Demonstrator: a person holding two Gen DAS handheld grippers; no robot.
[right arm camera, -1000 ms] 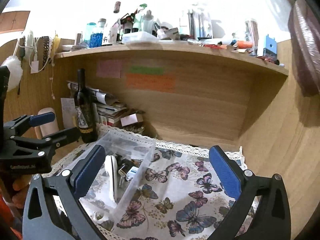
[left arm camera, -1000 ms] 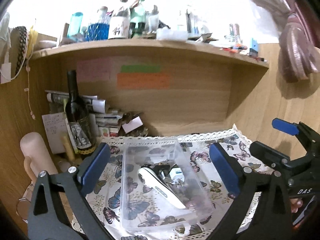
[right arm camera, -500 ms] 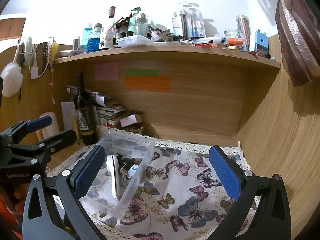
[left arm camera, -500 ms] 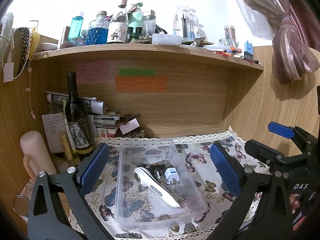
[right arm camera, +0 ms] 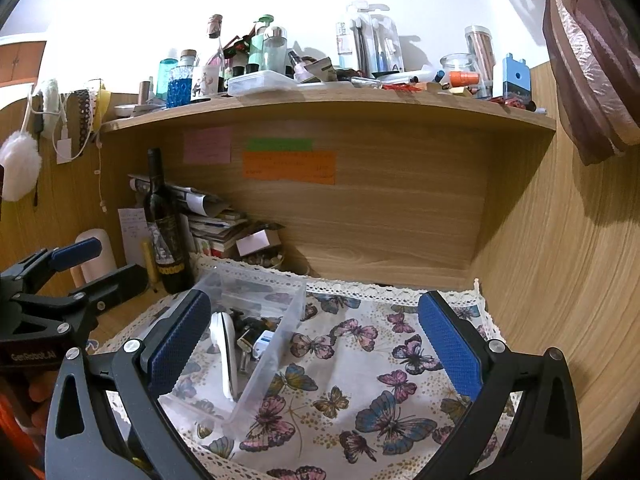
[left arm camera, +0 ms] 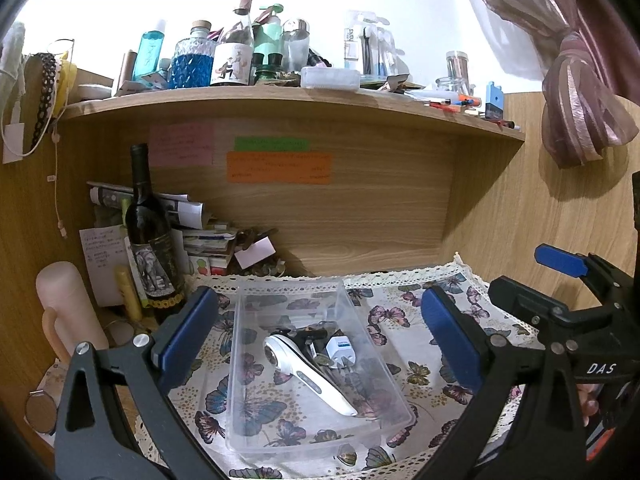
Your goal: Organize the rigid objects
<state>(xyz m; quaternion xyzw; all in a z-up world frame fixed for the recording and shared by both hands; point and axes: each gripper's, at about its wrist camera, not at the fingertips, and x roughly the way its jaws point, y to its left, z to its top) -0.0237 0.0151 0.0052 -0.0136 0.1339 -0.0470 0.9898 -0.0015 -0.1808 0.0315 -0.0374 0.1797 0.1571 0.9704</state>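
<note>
A clear plastic bin [left arm camera: 256,420] sits on the butterfly cloth [left arm camera: 404,324]. It holds a long white handheld device [left arm camera: 308,376], a small white plug adapter [left arm camera: 340,350] and some dark small items. My left gripper [left arm camera: 316,336] is open and empty, held above the bin. My right gripper [right arm camera: 316,340] is open and empty, over the cloth to the right of the bin [right arm camera: 276,344]. The white device [right arm camera: 226,352] lies along the bin's length.
A dark wine bottle [left arm camera: 150,240] stands at the back left beside stacked papers [left arm camera: 200,236] and a pink cylinder [left arm camera: 64,304]. A wooden shelf [left arm camera: 280,98] above is crowded with bottles. Wooden walls close the back and right. A curtain [left arm camera: 580,112] hangs at the right.
Both grippers have drawn back and up from the bin, so more of the shelf and cloth shows. Both stay open. The bin's contents have not moved.
</note>
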